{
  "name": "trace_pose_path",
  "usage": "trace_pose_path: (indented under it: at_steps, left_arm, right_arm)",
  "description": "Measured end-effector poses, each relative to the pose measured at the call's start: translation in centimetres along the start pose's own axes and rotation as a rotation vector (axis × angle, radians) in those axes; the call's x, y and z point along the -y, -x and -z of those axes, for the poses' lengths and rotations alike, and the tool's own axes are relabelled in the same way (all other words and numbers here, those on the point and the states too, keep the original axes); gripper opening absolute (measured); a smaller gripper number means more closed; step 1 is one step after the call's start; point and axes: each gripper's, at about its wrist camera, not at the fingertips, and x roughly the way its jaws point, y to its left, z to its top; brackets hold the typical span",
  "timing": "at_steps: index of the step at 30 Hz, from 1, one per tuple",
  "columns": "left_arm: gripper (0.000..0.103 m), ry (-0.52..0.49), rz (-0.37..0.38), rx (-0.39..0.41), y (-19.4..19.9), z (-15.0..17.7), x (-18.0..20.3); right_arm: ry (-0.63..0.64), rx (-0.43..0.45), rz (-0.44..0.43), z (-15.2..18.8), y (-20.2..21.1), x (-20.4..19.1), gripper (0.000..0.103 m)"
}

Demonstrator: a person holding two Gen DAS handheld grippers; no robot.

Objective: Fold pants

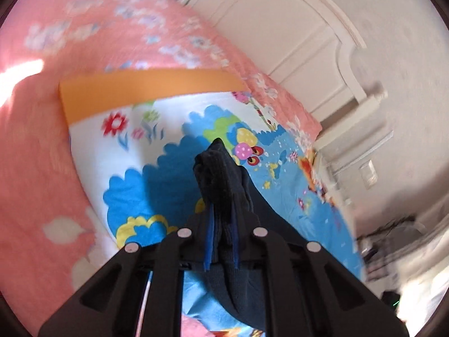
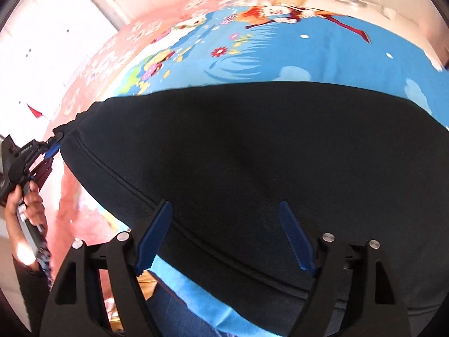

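Bright cartoon-print bedding (image 2: 322,56) over a pink floral blanket (image 1: 42,168) carried the dark pants (image 2: 238,154). Left gripper (image 1: 221,238) was clamped on a bunched corner of them. Right gripper (image 2: 224,236) hovered above the spread fabric, its 2 blue fingers (image 2: 153,236) wide apart.

I see a bed with a pink floral cover (image 1: 42,168), and a blue cartoon-print sheet (image 2: 308,53) spread over it, orange band (image 1: 146,90) along one edge. White panelled headboard (image 1: 280,28) at the far end, plain white wall (image 1: 407,56) behind. Hard sunlight hits the cover's left edge; bright window (image 2: 56,28) beyond the bed.
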Motion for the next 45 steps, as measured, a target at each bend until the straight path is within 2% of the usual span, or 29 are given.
trace_pose_path:
  at_steps: [2, 5, 6, 9, 10, 12, 14, 16, 19, 21, 25, 26, 27, 28, 29, 30, 34, 37, 43, 45]
  left_arm:
    - [0.011, -0.261, -0.079, 0.057, 1.9, 1.3, 6.9]
    - [0.011, -0.672, -0.153, 0.16, 4.1, 7.2, 17.5]
    - [0.011, -0.782, -0.155, 0.183, 4.2, 9.6, 20.4]
    - [0.011, -1.096, -0.117, 0.217, 3.6, 20.4, 26.6]
    - [0.011, -1.188, -0.087, 0.197, 2.8, 24.4, 27.6]
    - [0.011, -1.298, -0.044, 0.12, 1.0, 30.2, 28.1]
    - [0.014, -1.331, -0.033, 0.051, -0.5, 33.5, 27.6]
    - [0.033, -1.361, -0.069, 0.106, -0.8, 35.0, 27.0]
    - [0.048, -1.388, -0.116, 0.149, -0.7, 35.1, 26.6]
    - [0.049, -1.42, -0.144, 0.167, -0.8, 34.9, 26.3]
    - [0.06, -1.537, -0.175, 0.172, -2.1, 35.7, 26.6]
    - [0.06, -1.558, -0.177, 0.158, -2.8, 35.7, 26.7]
    - [0.055, -1.561, -0.162, 0.136, -3.3, 35.5, 26.8]
    - [0.039, -1.551, -0.137, 0.114, -3.6, 35.2, 26.9]
    - [0.031, -1.539, -0.12, 0.103, -3.6, 34.8, 27.0]
    - [0.014, -1.519, -0.111, 0.123, -3.2, 34.3, 27.2]
    - [0.013, -1.39, -0.035, 0.14, -1.2, 31.0, 27.1]
    - [0.013, -1.343, -0.023, 0.154, -0.4, 29.5, 27.0]
    - [0.012, -1.263, -0.015, 0.165, 0.2, 27.7, 26.9]
    - [0.012, -1.265, -0.015, 0.161, 0.0, 27.8, 27.0]
  right_arm:
    - [-0.094, 0.02, -0.074, -0.2, 2.1, 2.3, 0.088]
    - [-0.205, 0.075, -0.109, -0.3, 5.4, 5.9, 0.089]
    - [-0.235, 0.093, -0.113, -0.2, 6.3, 7.0, 0.089]
    - [-0.336, 0.14, -0.144, 0.5, 8.8, 10.6, 0.089]
    - [-0.367, 0.146, -0.152, 0.8, 9.4, 11.7, 0.089]
    - [-0.395, 0.143, -0.146, 1.5, 9.8, 13.0, 0.089]
    - [-0.407, 0.121, -0.159, 2.2, 9.7, 13.9, 0.089]
    - [-0.423, 0.096, -0.191, 2.5, 9.3, 14.8, 0.089]
    - [-0.467, 0.058, -0.249, 2.8, 8.3, 15.7, 0.089]
    - [-0.485, 0.004, -0.291, 2.6, 6.9, 15.3, 0.089]
    - [-0.481, -0.056, -0.333, 2.0, 5.1, 14.0, 0.089]
    - [-0.481, -0.064, -0.343, 1.8, 4.8, 13.6, 0.089]
    - [-0.483, -0.073, -0.35, 1.7, 4.5, 13.3, 0.089]
    - [-0.489, -0.08, -0.353, 1.5, 4.3, 13.2, 0.089]
    - [-0.501, -0.09, -0.355, 1.4, 4.1, 13.0, 0.089]
    - [-0.507, -0.098, -0.358, 1.2, 4.1, 12.9, 0.089]
    - [-0.494, -0.13, -0.394, -0.2, 3.4, 11.4, 0.089]
    - [-0.478, -0.178, -0.422, -1.4, 1.6, 9.8, 0.089]
    - [-0.422, -0.234, -0.404, -2.6, -1.5, 6.5, 0.087]
    - [-0.395, -0.209, -0.389, -3.3, -2.0, 6.0, 0.066]
